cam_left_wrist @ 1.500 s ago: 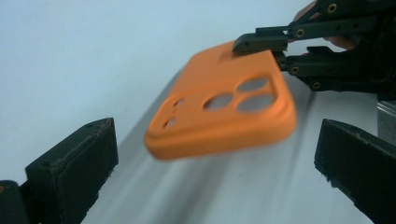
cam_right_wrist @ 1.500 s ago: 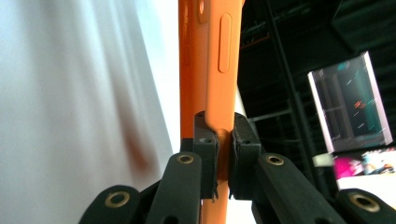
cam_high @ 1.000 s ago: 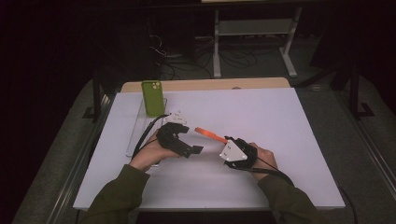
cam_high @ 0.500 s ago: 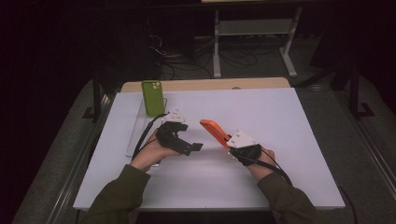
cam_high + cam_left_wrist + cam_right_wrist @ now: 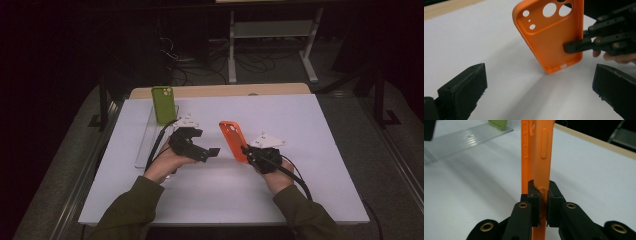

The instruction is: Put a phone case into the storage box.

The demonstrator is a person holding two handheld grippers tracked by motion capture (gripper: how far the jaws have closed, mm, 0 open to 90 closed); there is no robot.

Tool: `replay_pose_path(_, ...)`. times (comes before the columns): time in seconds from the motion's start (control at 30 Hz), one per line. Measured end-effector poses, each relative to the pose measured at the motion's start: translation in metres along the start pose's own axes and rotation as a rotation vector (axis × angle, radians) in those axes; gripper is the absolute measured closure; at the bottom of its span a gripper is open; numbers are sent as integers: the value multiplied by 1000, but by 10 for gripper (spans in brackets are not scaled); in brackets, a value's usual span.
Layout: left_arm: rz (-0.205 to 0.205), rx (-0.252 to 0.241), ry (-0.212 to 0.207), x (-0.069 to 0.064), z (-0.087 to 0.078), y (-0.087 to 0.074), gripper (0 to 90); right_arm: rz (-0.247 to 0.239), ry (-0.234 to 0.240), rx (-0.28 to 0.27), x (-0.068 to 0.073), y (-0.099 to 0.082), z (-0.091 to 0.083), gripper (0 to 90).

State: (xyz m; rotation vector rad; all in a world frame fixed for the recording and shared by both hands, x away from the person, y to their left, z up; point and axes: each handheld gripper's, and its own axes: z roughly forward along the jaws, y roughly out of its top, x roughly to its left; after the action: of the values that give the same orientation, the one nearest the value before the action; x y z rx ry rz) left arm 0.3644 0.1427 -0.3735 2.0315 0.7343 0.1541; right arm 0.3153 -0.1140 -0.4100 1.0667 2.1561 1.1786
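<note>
Pinching hard, the right claw (image 5: 246, 151) has the orange phone case (image 5: 234, 139) clamped by one long edge, jaws squeezed tight on the thin wall. In the right gripper view the case (image 5: 541, 155) stands edge-on between the two black jaws, button cut-outs running up its side, the rubber dented where the pads bite. The case is held up off the white tabletop (image 5: 320, 125), tilted, camera holes at the top end, lower corner close to the surface; whether that corner touches I cannot tell.

Over on the other side, the left claw (image 5: 212, 151) sits released, jaws wide apart with nothing between them. Its own view looks straight at the hollow inside of the case (image 5: 551, 37), the right claw (image 5: 574, 47) gripping the case's edge from the right, and the two left jaws spread at the bottom corners of that view, well short of the case.

Both hands rest low near the front half of the tabletop, the claws near each other, pointing inward. Behind the left hand a green phone case (image 5: 163, 104) leans upright in a clear plastic stand (image 5: 146, 145), well apart from the orange one.
</note>
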Motion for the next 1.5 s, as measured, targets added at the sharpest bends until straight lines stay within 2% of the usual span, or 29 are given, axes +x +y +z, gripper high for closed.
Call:
replay_pose_path(0.17, -15, -36, -6, -2, 6, 8, 0, 37, 13, -7, 3, 2, -1, 825)
replay_pose_path(0.47, -45, -101, -1, -7, 18, 20, 0, 26, 26, -22, 11, 5, 0, 825)
replay_pose_path(0.7, -42, -105, -9, -11, 29, 22, 0, 30, 31, -31, 15, 6, -1, 825)
replay_pose_path(0.8, -35, -108, 0, -15, 34, 24, 0, 26, 31, -36, 15, 7, -1, 825)
replay_pose_path(0.97, -68, -138, -3, -17, 39, 25, 0, 28, 27, -41, 18, 7, -1, 825)
replay_pose_path(1.1, -93, -146, -12, -17, 41, 27, 0, 26, 25, -41, 19, 7, -1, 825)
replay_pose_path(1.33, -116, -153, -2, -17, 43, 27, 0, 14, 22, -35, 21, 7, 1, 823)
replay_pose_path(1.4, -112, -156, 17, -17, 42, 28, 31, 8, 22, -35, 21, 6, 2, 821)
replay_pose_path(1.5, -122, -159, 14, -15, 41, 28, 73, 11, 24, -31, 21, 6, 2, 821)
